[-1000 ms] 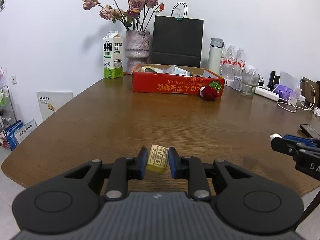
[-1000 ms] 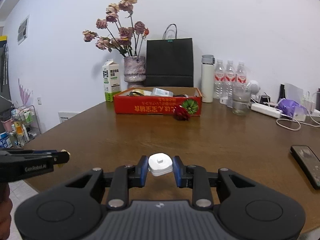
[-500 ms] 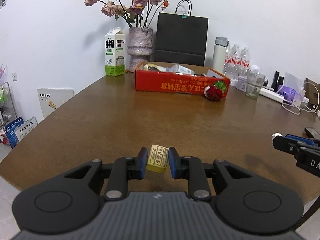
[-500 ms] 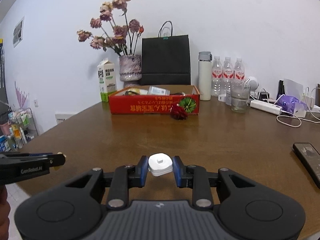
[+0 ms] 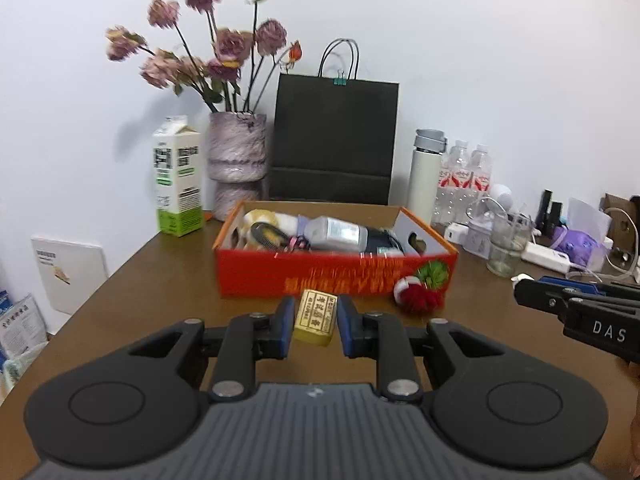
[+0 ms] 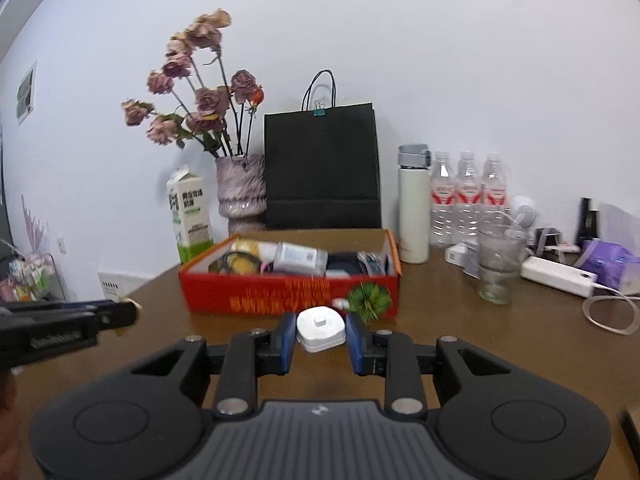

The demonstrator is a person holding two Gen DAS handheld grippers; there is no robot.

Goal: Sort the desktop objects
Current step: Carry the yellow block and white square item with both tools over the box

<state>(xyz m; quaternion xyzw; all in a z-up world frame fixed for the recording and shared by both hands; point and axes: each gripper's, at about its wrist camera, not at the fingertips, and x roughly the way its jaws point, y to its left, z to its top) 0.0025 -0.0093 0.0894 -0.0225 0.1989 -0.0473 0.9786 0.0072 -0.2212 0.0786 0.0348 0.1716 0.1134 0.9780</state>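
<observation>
My left gripper [image 5: 313,322] is shut on a small yellow block with printed characters [image 5: 315,316], held just in front of the red cardboard box [image 5: 332,278]. My right gripper [image 6: 321,334] is shut on a small white square device [image 6: 321,327], also close before the red box [image 6: 288,294]. The box holds several items, among them a grey-white bottle [image 5: 336,234] and a brush. A red and green pompom [image 5: 422,290] lies against the box's front right corner. The right gripper also shows in the left wrist view [image 5: 520,289], the left gripper in the right wrist view [image 6: 134,308].
Behind the box stand a milk carton [image 5: 178,178], a vase of dried roses [image 5: 238,164], a black paper bag [image 5: 334,140], a white flask [image 5: 426,176] and water bottles [image 6: 466,196]. A glass [image 6: 498,264], power strip [image 6: 558,276] and cables lie right.
Both grippers have moved forward across the table and now sit close before the red box, each still holding its object.
</observation>
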